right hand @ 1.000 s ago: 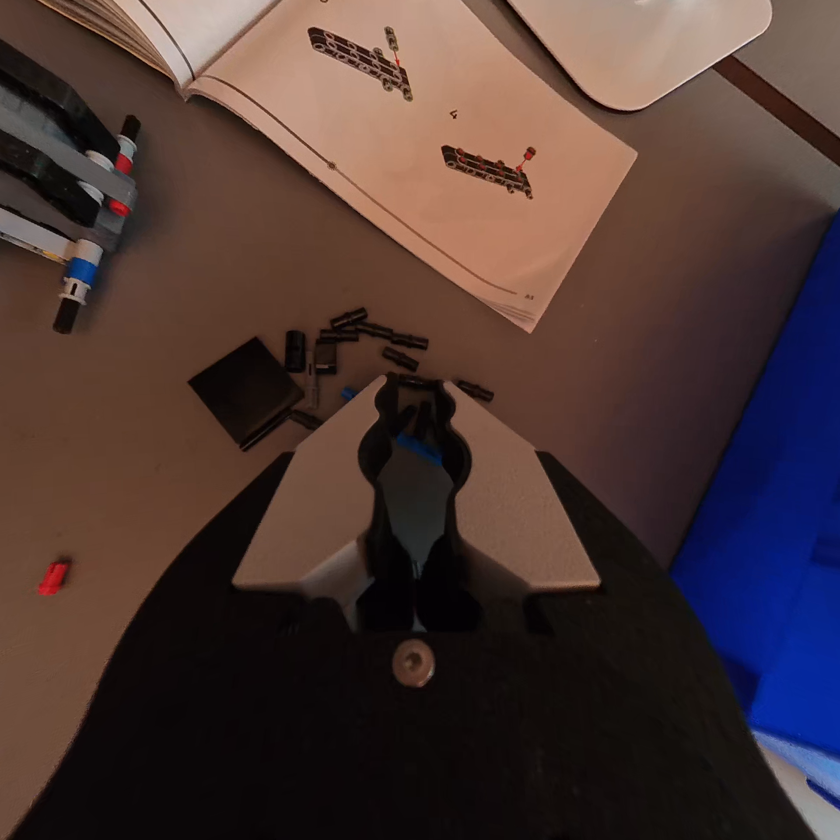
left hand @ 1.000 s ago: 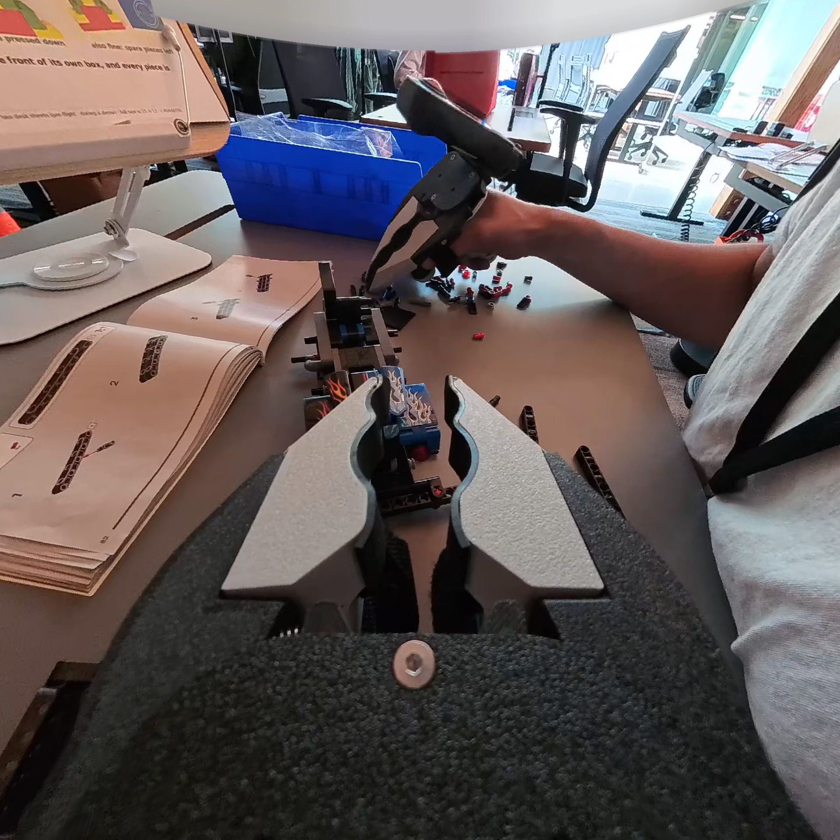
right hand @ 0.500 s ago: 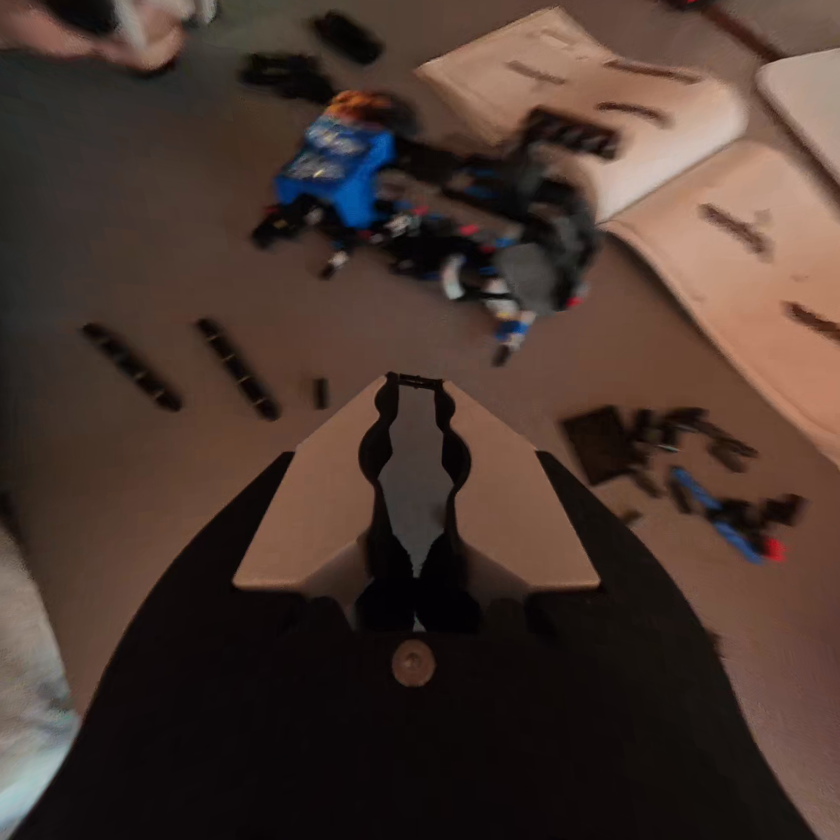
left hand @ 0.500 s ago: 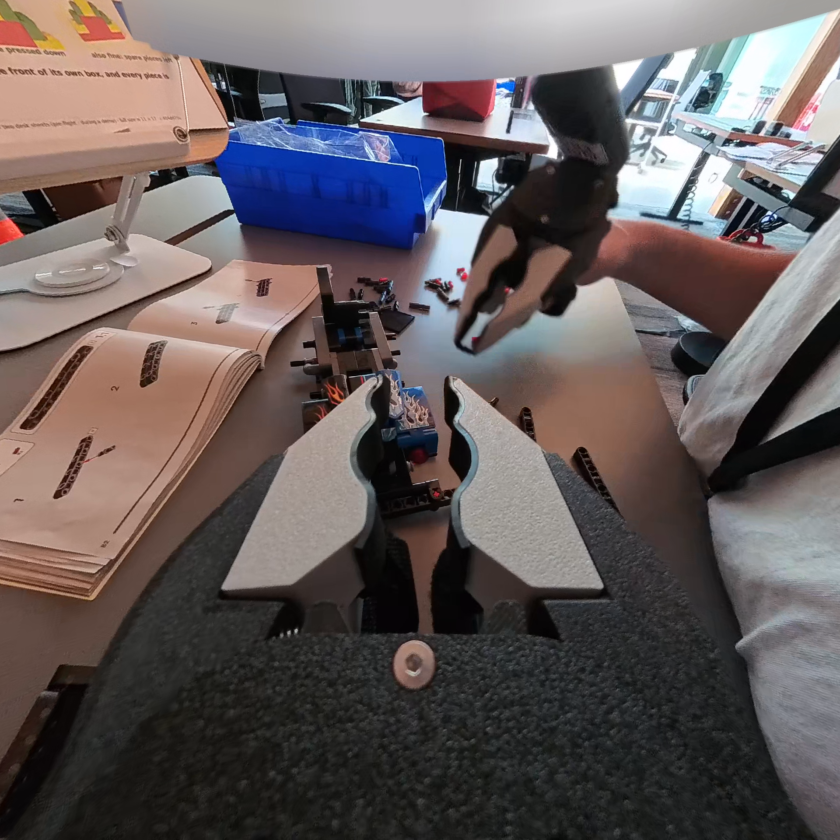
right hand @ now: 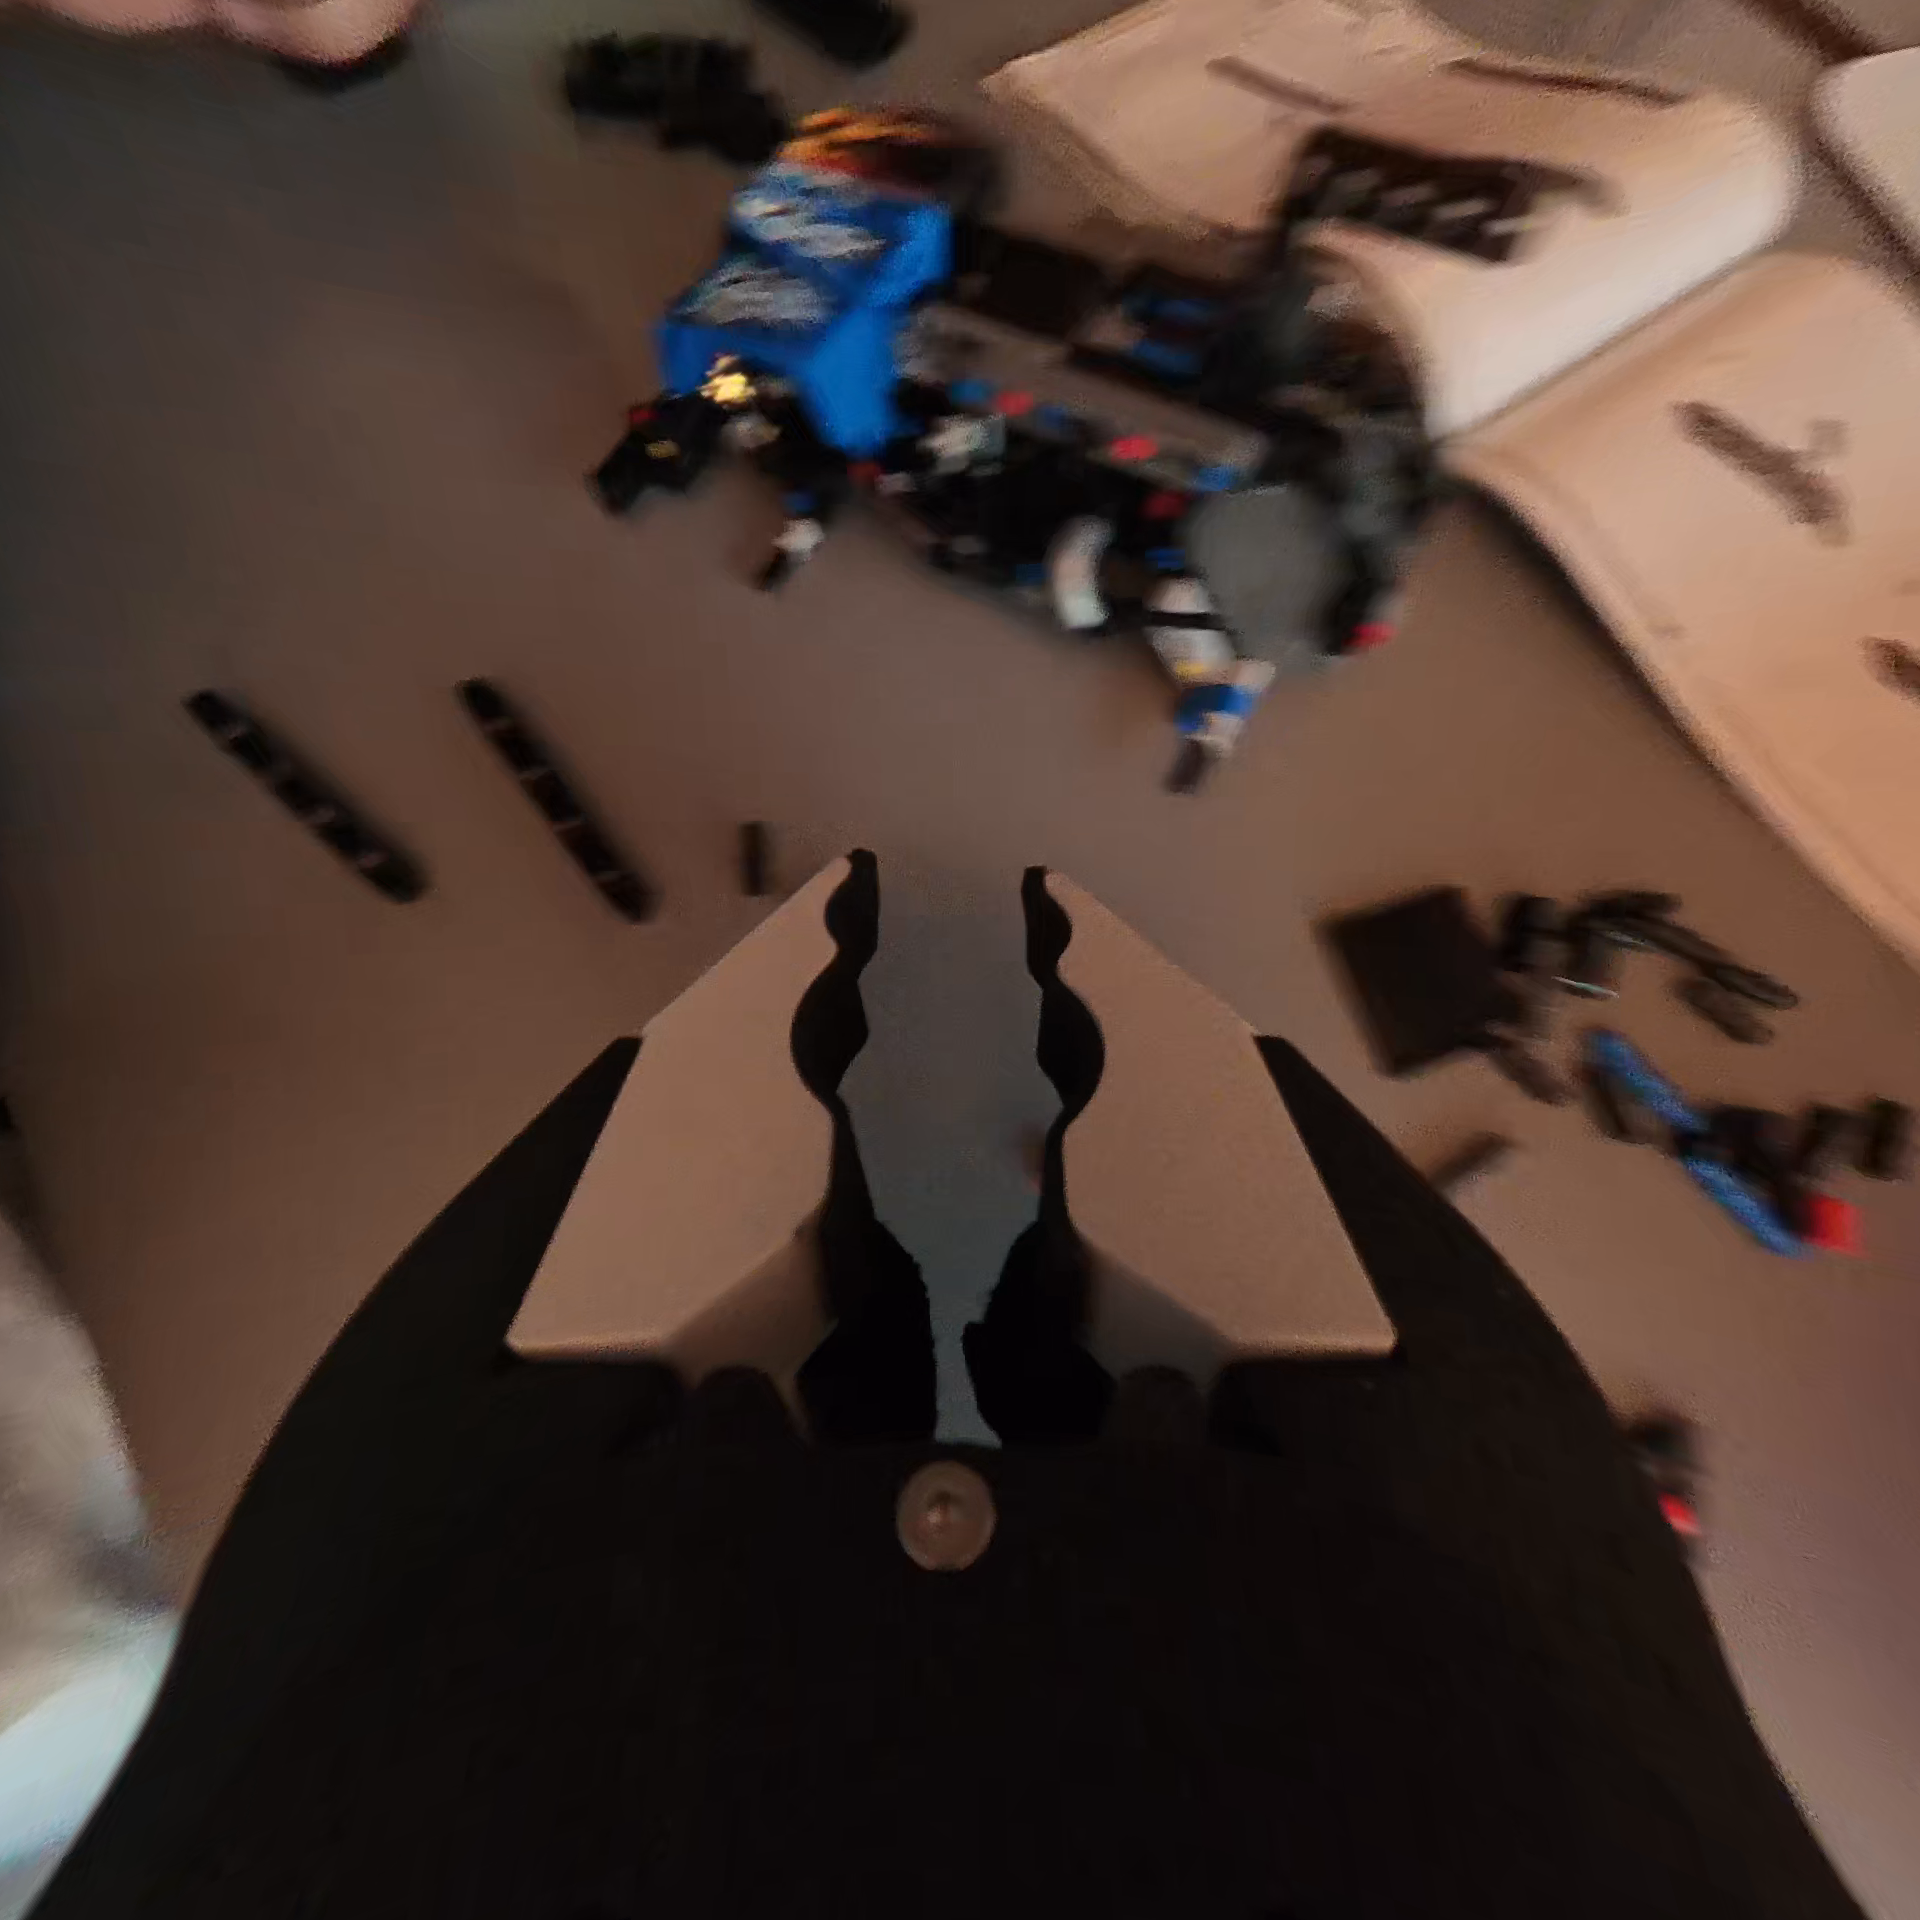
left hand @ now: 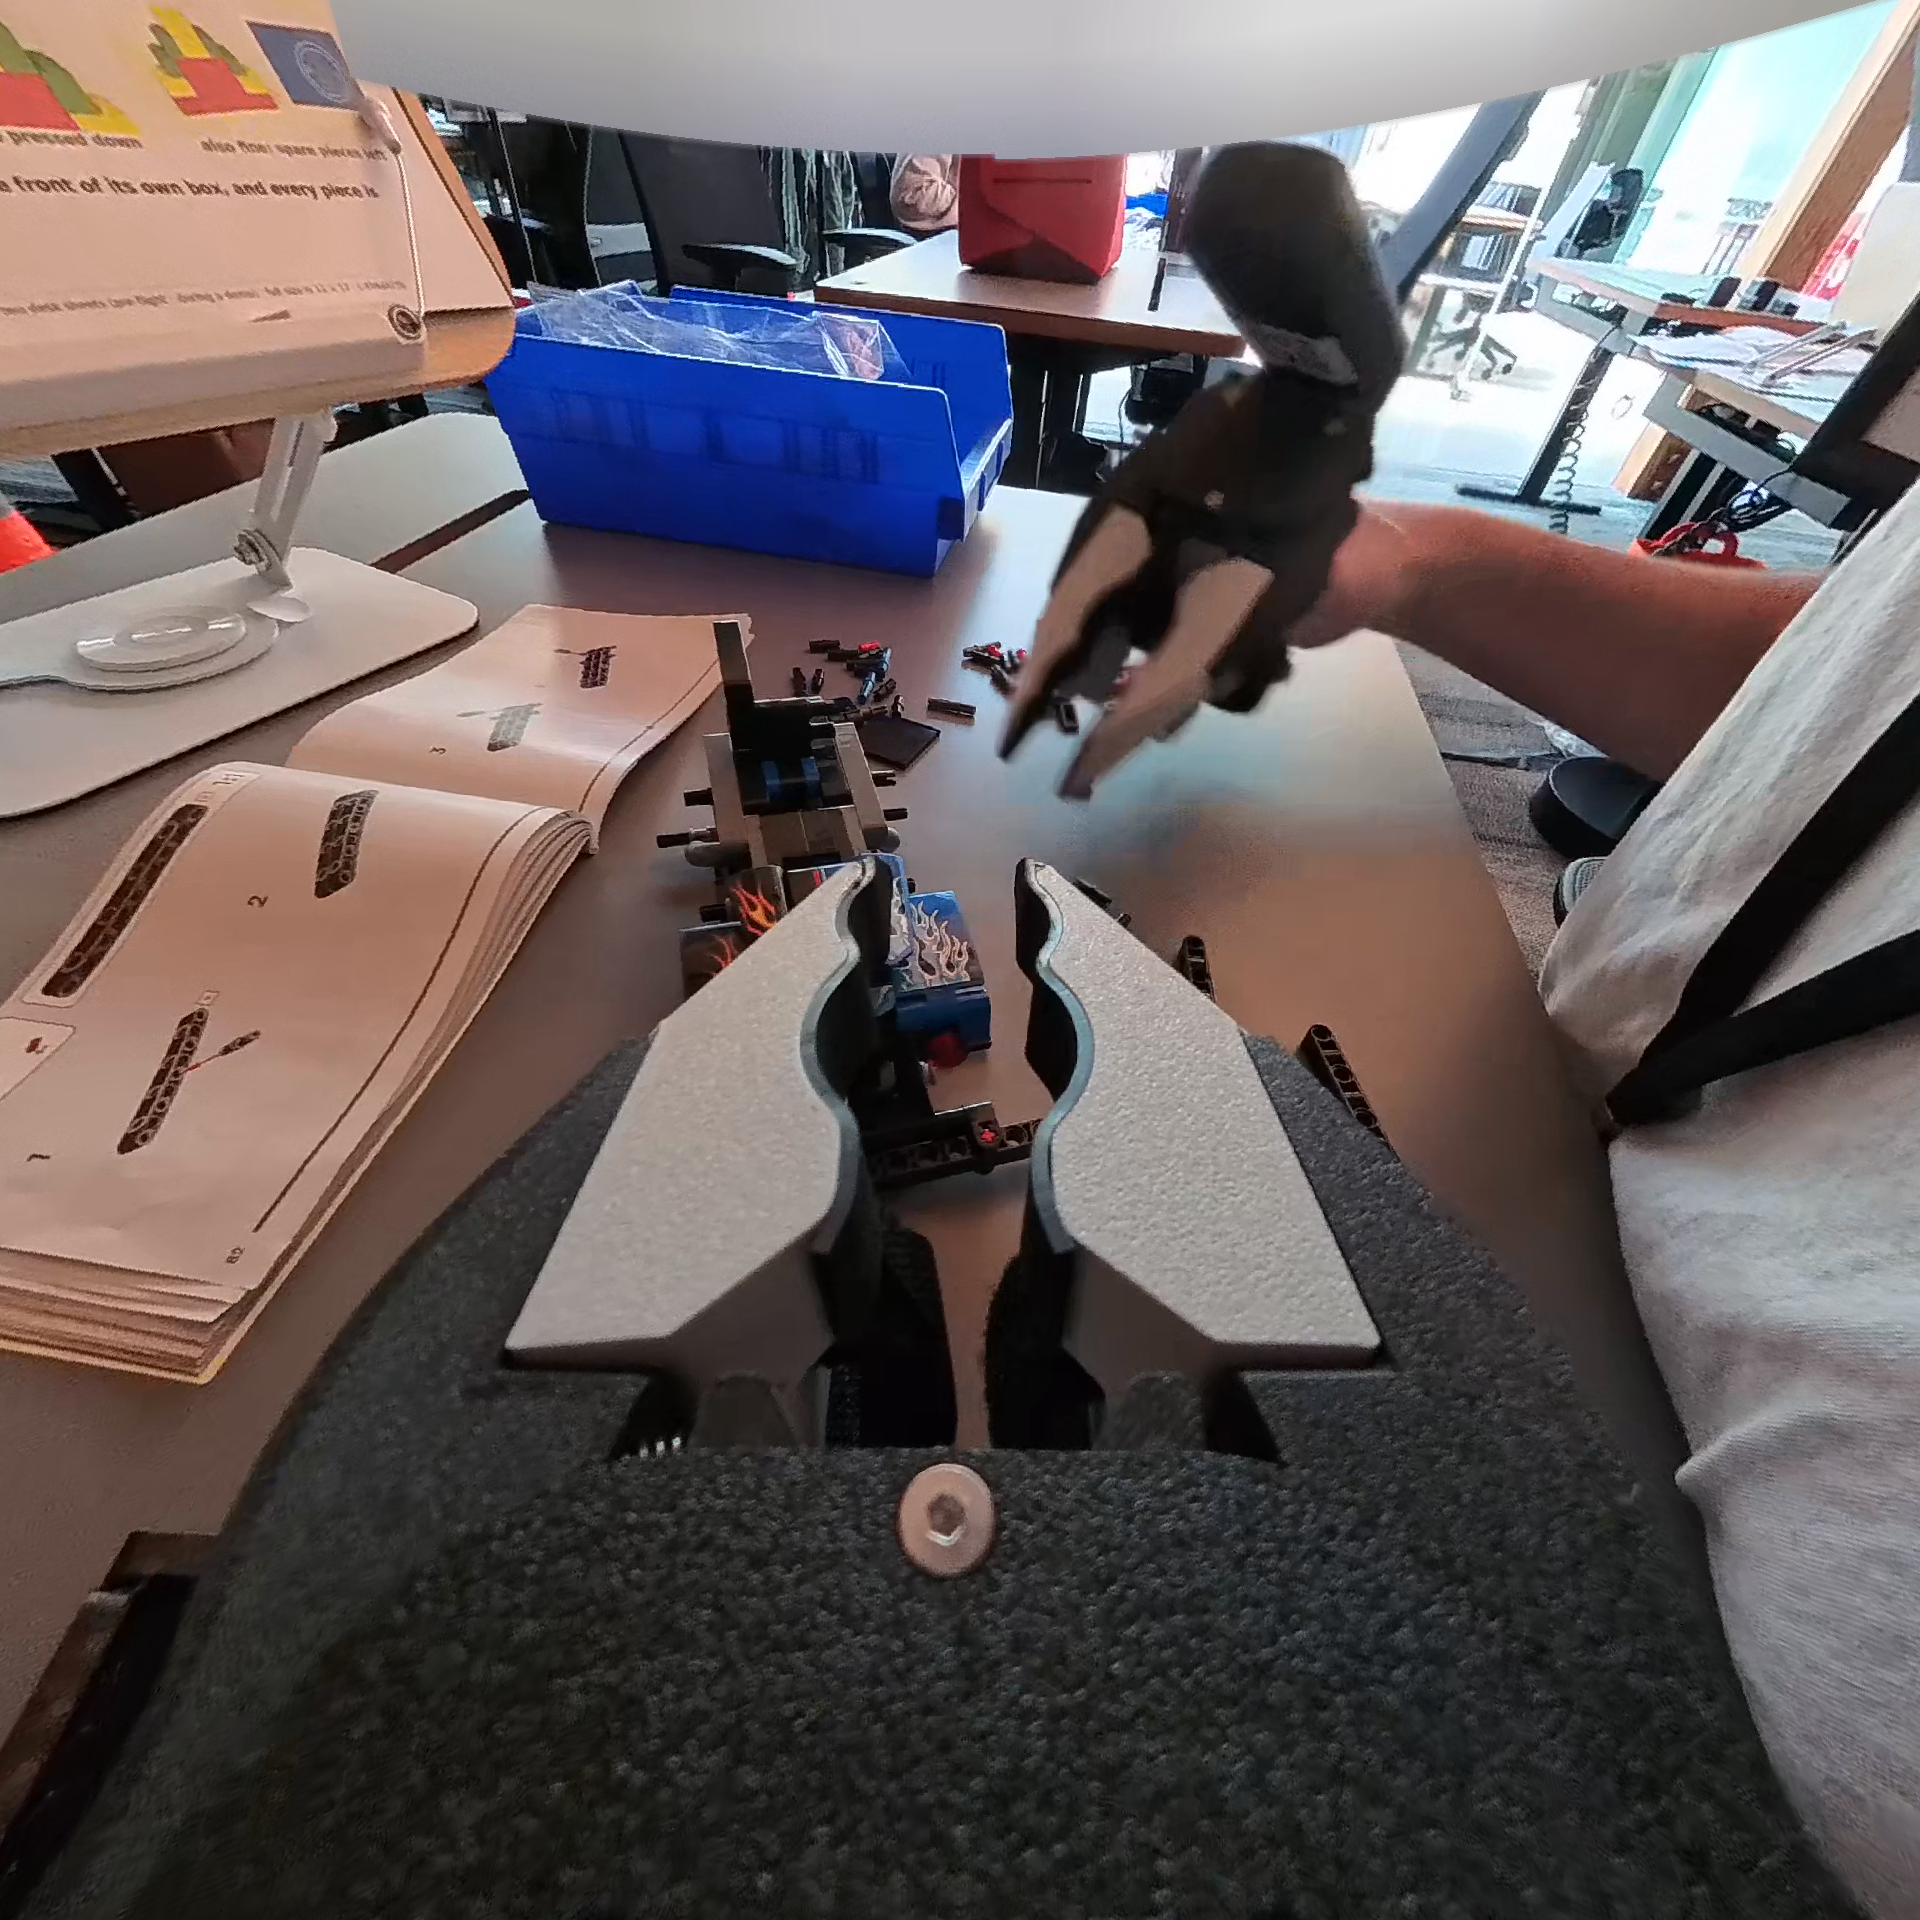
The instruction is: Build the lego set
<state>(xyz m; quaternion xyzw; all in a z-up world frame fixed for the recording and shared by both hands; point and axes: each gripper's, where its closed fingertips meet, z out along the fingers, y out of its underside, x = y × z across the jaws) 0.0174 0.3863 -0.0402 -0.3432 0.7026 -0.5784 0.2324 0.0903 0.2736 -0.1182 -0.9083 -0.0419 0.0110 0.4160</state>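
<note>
One open instruction booklet (left hand: 312, 966) lies to the left of the half-built lego model (left hand: 805, 831), its pages nearly touching the model's side. Behind the booklet, farther left of the model, one white stand (left hand: 208, 634) carries a printed sheet. One blue bin (left hand: 748, 457) sits beyond the model at the far side of the table (left hand: 1195, 862).

The model itself, one long black and grey frame with a blue flame-printed panel at its near end, lies on the table straight ahead of the left gripper (left hand: 940, 883). That gripper's jaws stand apart with a clear gap, and the model's near end shows between them; they grip nothing that can be seen.

Beyond the model, a scatter of small black, red and blue loose pieces (left hand: 883, 675) lies on the table; too many and too small to count. To the right of the model, two black beams (left hand: 1340, 1075) lie near the table edge.

Right of and above the model, the right gripper (left hand: 1039, 764) hangs in the air, blurred, jaws parted. In its own view the gap between its fingers is empty, and the model (right hand: 987, 416) lies below and ahead, with two black beams (right hand: 301, 795) to its left.
</note>
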